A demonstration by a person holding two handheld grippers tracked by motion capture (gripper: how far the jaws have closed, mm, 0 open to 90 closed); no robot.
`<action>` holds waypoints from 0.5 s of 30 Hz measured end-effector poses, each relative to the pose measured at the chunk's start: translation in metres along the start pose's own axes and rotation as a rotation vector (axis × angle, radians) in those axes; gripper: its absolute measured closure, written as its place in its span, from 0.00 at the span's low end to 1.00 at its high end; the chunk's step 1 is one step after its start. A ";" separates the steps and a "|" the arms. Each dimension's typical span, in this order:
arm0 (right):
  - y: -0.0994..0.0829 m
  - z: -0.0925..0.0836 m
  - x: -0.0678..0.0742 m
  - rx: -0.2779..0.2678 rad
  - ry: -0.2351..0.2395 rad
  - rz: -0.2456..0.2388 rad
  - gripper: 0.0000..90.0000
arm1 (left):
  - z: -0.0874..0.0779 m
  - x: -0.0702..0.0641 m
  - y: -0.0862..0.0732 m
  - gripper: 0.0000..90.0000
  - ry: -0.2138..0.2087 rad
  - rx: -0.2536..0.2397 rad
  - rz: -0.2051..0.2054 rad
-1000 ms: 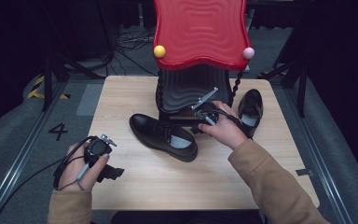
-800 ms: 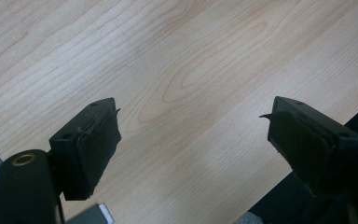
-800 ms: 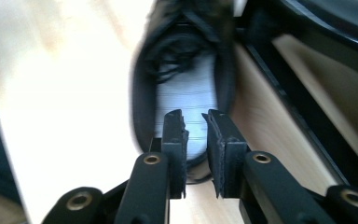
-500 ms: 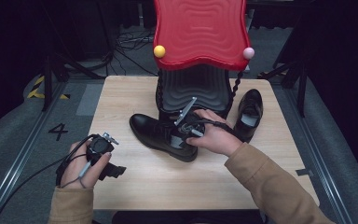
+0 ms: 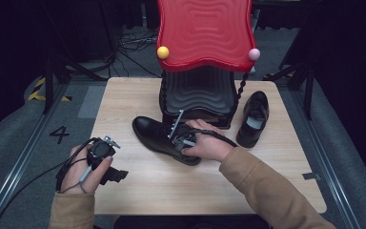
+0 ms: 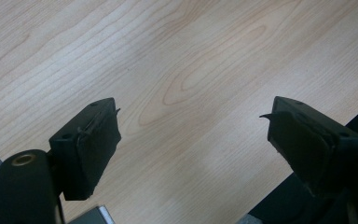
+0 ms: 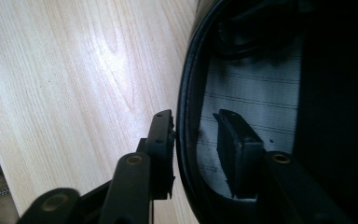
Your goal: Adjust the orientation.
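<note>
A black leather shoe (image 5: 152, 136) lies on its sole in the middle of the wooden table (image 5: 124, 100), toe to the left. My right gripper (image 5: 178, 138) is down at its opening. In the right gripper view the shoe's side wall (image 7: 186, 93) stands between my jaws, one fingertip (image 7: 161, 140) outside against the rim and the other over the grey insole (image 7: 251, 84), off the wall. These jaws have just been opening, so my right gripper (image 7: 196, 140) is open. A second black shoe (image 5: 253, 119) lies at the right. My left gripper (image 5: 116, 175) rests wide open (image 6: 191, 140) over bare wood near the front left.
A red wavy panel (image 5: 205, 33) with a yellow ball (image 5: 162, 52) and a pink ball (image 5: 253, 54) stands on a black ribbed base (image 5: 198, 95) right behind the shoes. Dark floor, cables and stand legs surround the table.
My right hand has moved left and down from beside the stand's base to the middle shoe's opening. The left hand has stayed put.
</note>
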State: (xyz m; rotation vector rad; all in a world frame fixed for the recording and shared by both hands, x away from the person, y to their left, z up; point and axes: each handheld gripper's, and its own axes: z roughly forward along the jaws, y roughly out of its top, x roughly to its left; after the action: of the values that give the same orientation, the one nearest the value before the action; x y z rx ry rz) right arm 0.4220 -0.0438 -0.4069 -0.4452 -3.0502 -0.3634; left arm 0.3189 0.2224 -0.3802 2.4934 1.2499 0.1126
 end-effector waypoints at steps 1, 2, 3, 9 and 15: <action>0.001 0.002 -0.001 0.006 0.004 -0.007 0.79 | -0.001 0.000 -0.001 0.19 0.000 0.002 -0.003; 0.001 0.005 -0.001 0.013 0.006 -0.007 0.82 | -0.001 0.000 -0.001 0.19 0.001 0.000 -0.004; 0.001 0.006 0.000 0.023 0.016 0.000 0.87 | -0.001 0.000 -0.002 0.19 0.003 -0.001 -0.006; 0.001 0.008 0.001 0.028 0.013 -0.014 0.94 | -0.002 0.001 -0.004 0.19 0.004 0.000 -0.012; 0.003 0.000 0.009 -0.044 -0.040 -0.043 0.95 | -0.002 0.001 -0.005 0.19 0.002 0.000 -0.011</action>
State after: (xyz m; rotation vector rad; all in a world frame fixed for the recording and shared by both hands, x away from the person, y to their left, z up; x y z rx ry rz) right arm 0.4138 -0.0388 -0.4058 -0.3946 -3.1004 -0.4288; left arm 0.3155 0.2260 -0.3803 2.4862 1.2645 0.1126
